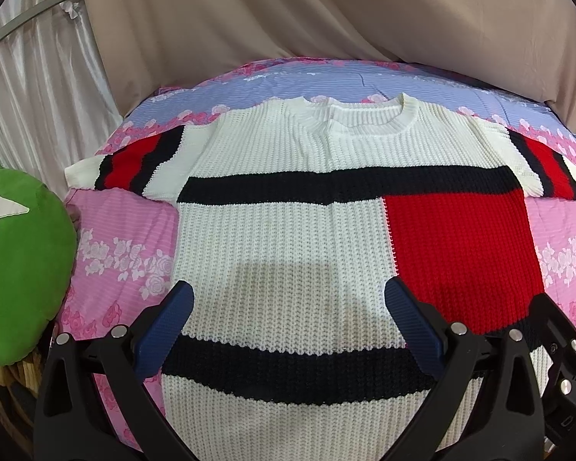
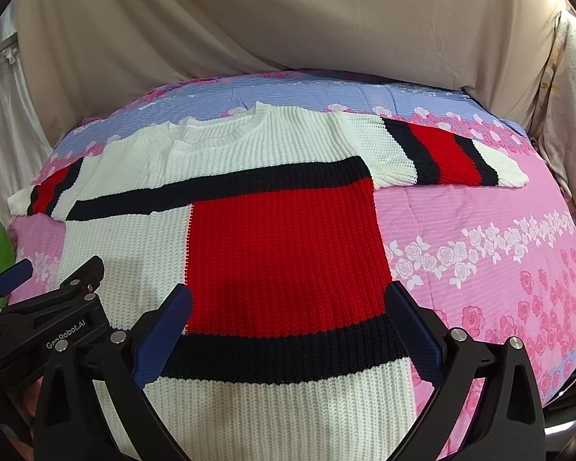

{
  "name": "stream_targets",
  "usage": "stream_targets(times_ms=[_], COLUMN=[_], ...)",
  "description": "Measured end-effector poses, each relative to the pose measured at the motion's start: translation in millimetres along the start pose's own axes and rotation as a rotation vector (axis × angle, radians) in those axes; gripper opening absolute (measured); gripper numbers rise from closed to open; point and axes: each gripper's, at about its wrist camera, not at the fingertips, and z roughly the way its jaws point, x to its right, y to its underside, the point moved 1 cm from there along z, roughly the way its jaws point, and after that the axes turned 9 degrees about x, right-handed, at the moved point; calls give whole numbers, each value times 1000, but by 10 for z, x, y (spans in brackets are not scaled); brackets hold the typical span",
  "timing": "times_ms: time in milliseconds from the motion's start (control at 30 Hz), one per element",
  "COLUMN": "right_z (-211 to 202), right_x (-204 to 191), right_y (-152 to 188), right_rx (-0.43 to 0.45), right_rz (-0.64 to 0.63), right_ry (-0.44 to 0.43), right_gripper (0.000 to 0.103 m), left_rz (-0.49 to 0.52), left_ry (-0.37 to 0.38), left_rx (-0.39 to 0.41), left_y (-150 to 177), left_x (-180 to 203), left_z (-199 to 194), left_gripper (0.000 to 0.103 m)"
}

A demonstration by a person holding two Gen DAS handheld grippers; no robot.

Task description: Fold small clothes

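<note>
A white, red and black knit sweater [image 1: 288, 238] lies spread flat on a pink floral bedspread [image 2: 499, 238], both the left gripper [image 1: 288, 303] and right gripper [image 2: 288, 303] hovering with jaws wide apart, empty; only the left view shows a green plush cushion [image 1: 19, 269] fully

A chunky ribbed knit is seen in the white, red and black woollen sweater [image 1: 272, 238], matt throughout. It is laid on a pink and lilac rose-printed quilted cloth bedspread [image 2: 480, 230]. Matt black plastic with shiny metal bolts and textured blue pads [image 1: 165, 326] is shown on the left gripper [image 1: 288, 326]. A plush nap is seen on the green cushion [image 1: 23, 269].
</note>
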Motion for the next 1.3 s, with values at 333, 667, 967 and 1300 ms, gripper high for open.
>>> stream_targets(times_ms=[333,667,967,1300], right_z=[59,78,152,255], right_x=[-8,-51,-26,54], right_y=[-9,-4,-33,-102], right_rx=[-6,-5,-18,-34], right_rz=[-9,-16,-18,-17], right_ry=[-20,-24,-30,-33], right_gripper=[98,98,98,98], left_rz=[-1,-3,-1,2], left_ry=[-11,-9,-13,-16], left_rx=[-15,-23,-35,-49], left_y=[0,-27,-50,-100], left_x=[38,19,62,156], left_z=[56,91,150,236], left_gripper=[97,97,97,97])
